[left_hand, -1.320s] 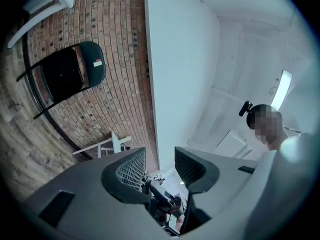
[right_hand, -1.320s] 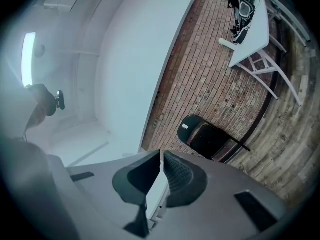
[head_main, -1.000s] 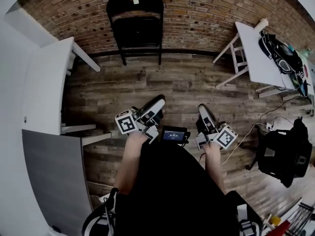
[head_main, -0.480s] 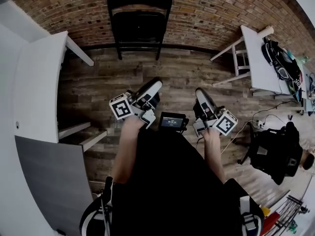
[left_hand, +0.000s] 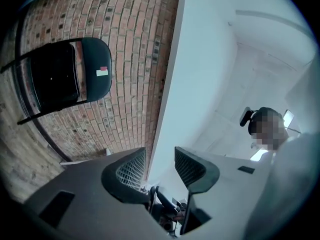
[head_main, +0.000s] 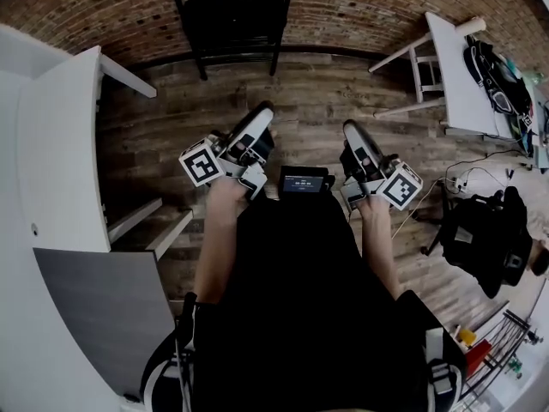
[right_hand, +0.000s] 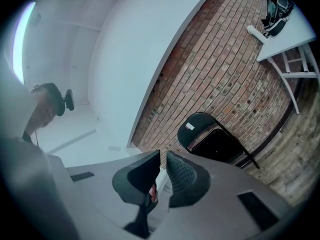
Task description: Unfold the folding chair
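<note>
- The folding chair [head_main: 232, 15] stood folded flat on the wooden floor [head_main: 309, 101]. It leaned against the brick wall [head_main: 360, 7] at the top of the head view, well apart from both tongs.
- It had a black frame, a dark seat panel lying up against the backrest, and a small label on the backrest.
- Handling, as a judgement: it looked like a rigid tube frame, so stiff and not fragile, with some weight to it. The painted surface was probably smooth and could slip under the pads. The hinge might resist and then give suddenly.
- Where to take hold, as a judgement: one set of tongs on the top rail of the backrest to steady it, and the other on the free edge of the seat to swing it down. Keep clear of the folding joints.
- The left tongs [left_hand: 159, 159] had the jaws parted fairly wide with nothing between them and touching nothing. Only the wall and the edge of a white counter [head_main: 60, 127] showed through the gap.
- The right tongs [right_hand: 163, 159] had the jaws drawn together and held nothing. The chair showed beyond them.
- Both sets of tongs were held low in front of the person's lap, on either side of a small screened device [head_main: 302, 180].
</note>
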Demonstrator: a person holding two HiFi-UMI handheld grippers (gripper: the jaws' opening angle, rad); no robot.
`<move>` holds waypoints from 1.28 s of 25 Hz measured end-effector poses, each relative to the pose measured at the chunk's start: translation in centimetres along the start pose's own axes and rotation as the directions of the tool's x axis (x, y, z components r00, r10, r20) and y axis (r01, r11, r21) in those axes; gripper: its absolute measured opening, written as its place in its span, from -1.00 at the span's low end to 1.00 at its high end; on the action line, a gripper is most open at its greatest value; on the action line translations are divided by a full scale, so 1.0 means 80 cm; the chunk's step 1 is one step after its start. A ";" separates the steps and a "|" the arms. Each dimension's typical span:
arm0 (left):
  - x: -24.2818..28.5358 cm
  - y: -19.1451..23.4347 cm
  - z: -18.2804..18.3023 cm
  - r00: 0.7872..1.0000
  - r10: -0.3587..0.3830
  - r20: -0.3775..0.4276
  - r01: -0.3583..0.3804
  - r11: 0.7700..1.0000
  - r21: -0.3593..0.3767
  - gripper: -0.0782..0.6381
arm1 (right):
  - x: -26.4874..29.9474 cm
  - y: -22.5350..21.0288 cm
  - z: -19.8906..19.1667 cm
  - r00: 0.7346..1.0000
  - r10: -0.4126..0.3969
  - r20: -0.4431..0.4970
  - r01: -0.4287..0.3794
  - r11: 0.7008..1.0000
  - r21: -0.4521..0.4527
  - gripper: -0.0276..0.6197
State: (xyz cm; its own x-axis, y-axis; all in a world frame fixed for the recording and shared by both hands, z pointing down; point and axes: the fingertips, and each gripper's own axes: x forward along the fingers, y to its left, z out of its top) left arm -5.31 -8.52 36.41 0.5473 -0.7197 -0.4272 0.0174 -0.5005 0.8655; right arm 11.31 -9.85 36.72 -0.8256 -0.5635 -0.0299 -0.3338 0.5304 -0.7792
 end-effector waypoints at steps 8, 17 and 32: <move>0.041 0.040 0.027 0.999 0.041 0.031 -0.042 0.999 0.030 -0.24 | 0.043 -0.061 0.039 0.999 0.054 -0.006 -0.053 0.997 0.051 -0.83; 0.122 0.062 0.078 0.985 0.104 0.136 -0.122 0.984 0.130 -0.23 | 0.123 -0.109 0.128 0.979 0.199 -0.049 -0.195 0.977 0.090 -0.83; 0.190 0.122 0.050 0.934 0.347 0.087 -0.357 0.909 0.216 -0.23 | 0.127 -0.191 0.180 0.972 0.234 -0.033 -0.225 0.958 0.176 -0.83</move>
State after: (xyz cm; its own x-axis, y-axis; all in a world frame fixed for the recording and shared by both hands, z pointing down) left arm -0.18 -26.27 37.27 0.4445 -0.8875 -0.1215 -0.3606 -0.3014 0.8827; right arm 14.58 -32.78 39.33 -0.8952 -0.4028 -0.1909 -0.0541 0.5234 -0.8504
